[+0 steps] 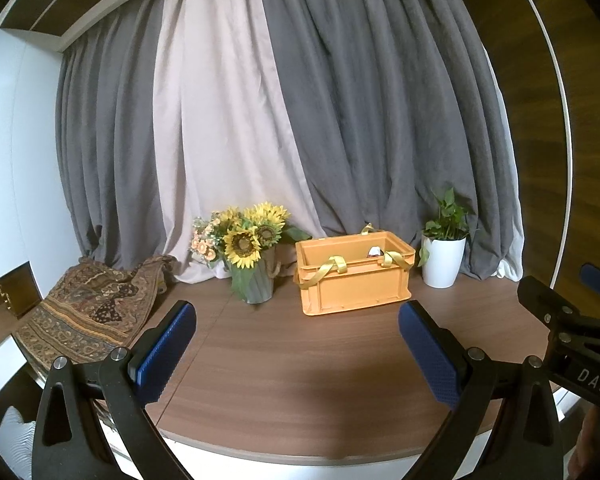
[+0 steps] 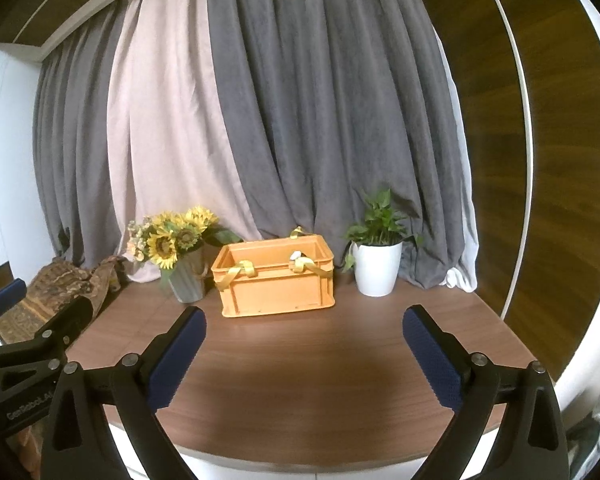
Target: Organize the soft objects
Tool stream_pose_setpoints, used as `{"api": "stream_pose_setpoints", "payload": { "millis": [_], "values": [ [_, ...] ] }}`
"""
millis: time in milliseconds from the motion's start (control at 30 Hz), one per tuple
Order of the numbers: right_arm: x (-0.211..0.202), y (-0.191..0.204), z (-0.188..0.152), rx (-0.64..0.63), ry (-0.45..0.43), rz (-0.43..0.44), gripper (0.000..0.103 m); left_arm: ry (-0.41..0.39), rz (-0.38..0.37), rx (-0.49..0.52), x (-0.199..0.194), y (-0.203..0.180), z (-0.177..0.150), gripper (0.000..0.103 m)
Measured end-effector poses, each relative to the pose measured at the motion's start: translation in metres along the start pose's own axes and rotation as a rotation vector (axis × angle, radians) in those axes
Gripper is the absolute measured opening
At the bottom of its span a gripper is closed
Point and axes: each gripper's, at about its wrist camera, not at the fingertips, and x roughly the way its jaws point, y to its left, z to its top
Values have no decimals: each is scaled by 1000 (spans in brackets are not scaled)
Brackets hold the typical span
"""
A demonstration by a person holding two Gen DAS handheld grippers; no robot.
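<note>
Fingers of both grippers stood wide apart and held nothing: the left gripper [image 1: 296, 354] and the right gripper [image 2: 304, 356] both hovered over the near part of the brown counter [image 1: 300, 380], side by side, pointing toward the curtain.

The orange crate [image 1: 354, 280] sat at the back of the counter, open side up, its long axis running left to right across both views. Yellow ribbon handles [image 1: 328, 270] hung over its front rim, and something small and pale showed just inside its right end; what it was could not be told. Left of the crate, just beside it, stood a vase of sunflowers [image 1: 250, 252]; right of the crate, near but apart, a white potted plant [image 1: 444, 256]. Farther left of the crate, beyond the sunflowers, a patterned cloth [image 1: 88, 312] lay rumpled, draping toward the counter's left edge.

That cloth looked like the soft thing left to deal with. It lay ahead and to the left of both grippers, and the left one was clearly the nearer. Bare counter between the fingers and the crate gave open room to carry it across; the sunflowers beside the crate and the counter's left edge were the places to mind.
</note>
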Motion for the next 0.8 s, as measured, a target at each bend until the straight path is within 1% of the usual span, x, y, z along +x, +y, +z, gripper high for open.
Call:
{"api": "stream_pose_setpoints", "payload": {
  "millis": [367,800],
  "values": [
    [-4,-4,-1,6,-3,-1,100,-6,-6,-2,-7,-3,-1,103],
    [-6,-6,-1,5,-8,1,100,-7,-10,0,-7,-3,1,103]
  ]
}}
